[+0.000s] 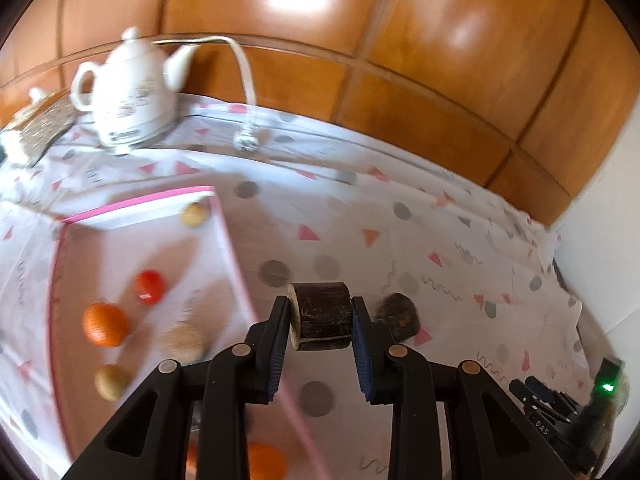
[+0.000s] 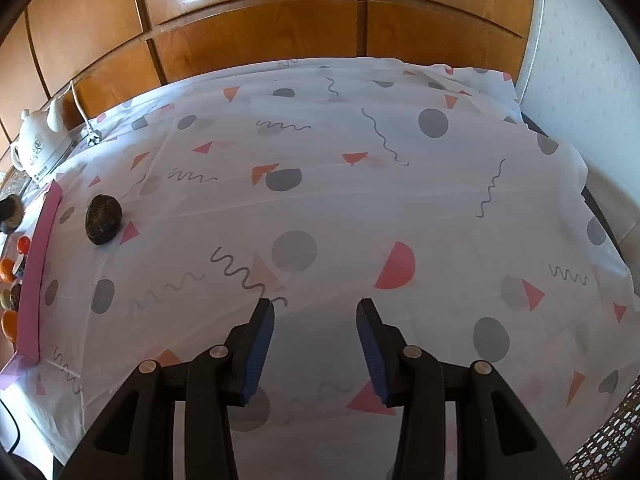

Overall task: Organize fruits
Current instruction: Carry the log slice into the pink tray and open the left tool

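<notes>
My left gripper [image 1: 320, 304] is shut on a short dark cylinder [image 1: 323, 318] with a pale cut end, held crosswise above the cloth just right of the tray. The white tray [image 1: 224, 232] has a pink rim and holds a red tomato [image 1: 149, 286], an orange [image 1: 106, 324], several tan round fruits [image 1: 195, 214] and a second orange [image 1: 266, 462] low in the left wrist view. A dark brown fruit [image 1: 398, 316] [image 2: 103, 219] lies on the cloth beside the tray. My right gripper [image 2: 316, 304] hangs open over bare cloth, nothing between its fingers.
A white teapot [image 1: 128, 100] [image 2: 38, 144] with a cord and plug [image 1: 246, 142] stands at the back by the wooden wall. The patterned tablecloth [image 2: 360, 200] covers the table. A perforated basket edge [image 2: 600, 440] shows at lower right. The tray's pink rim [image 2: 40, 264] runs along the left.
</notes>
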### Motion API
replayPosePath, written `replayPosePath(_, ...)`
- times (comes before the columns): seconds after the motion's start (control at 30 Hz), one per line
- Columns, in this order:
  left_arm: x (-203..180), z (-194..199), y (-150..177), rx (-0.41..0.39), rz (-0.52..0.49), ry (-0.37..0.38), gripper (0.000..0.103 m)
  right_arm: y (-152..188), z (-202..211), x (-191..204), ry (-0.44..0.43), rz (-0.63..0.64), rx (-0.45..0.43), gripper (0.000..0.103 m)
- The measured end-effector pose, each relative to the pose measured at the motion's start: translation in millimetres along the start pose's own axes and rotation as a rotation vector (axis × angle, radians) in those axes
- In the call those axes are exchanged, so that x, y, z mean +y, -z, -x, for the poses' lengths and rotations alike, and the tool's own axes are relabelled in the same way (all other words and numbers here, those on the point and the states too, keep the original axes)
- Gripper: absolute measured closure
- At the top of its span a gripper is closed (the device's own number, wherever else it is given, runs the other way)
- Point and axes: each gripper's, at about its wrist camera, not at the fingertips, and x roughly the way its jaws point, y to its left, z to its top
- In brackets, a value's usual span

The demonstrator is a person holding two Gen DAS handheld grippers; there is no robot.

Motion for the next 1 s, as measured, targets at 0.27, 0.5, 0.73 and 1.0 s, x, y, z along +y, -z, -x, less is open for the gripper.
replayPosePath(0.27,93.8,31.4,-5.2,-0.063,0.155,-0.123,0.073,1.8,1.9,3.7,0.001,0.008,0.000,0.059)
replayPosePath(0.5,147.8,28.5,-16.3,-0.074,0.221,-0.213,0.073,1.9,1.8,6.3,0.009,0.018,0.007,0.059)
replayPosePath(0.73,163.2,5.4,-23.3,-0.053,0.251,-0.237,0.073,0.2,3.7,8.2,0.024,0.034,0.006,0.059)
replayPosePath(1.0,150.6,1.5,-11.7,-0.051,0.234,-0.265,0.066,-0.9,4.0,10.0,0.028,0.037,0.008,0.059)
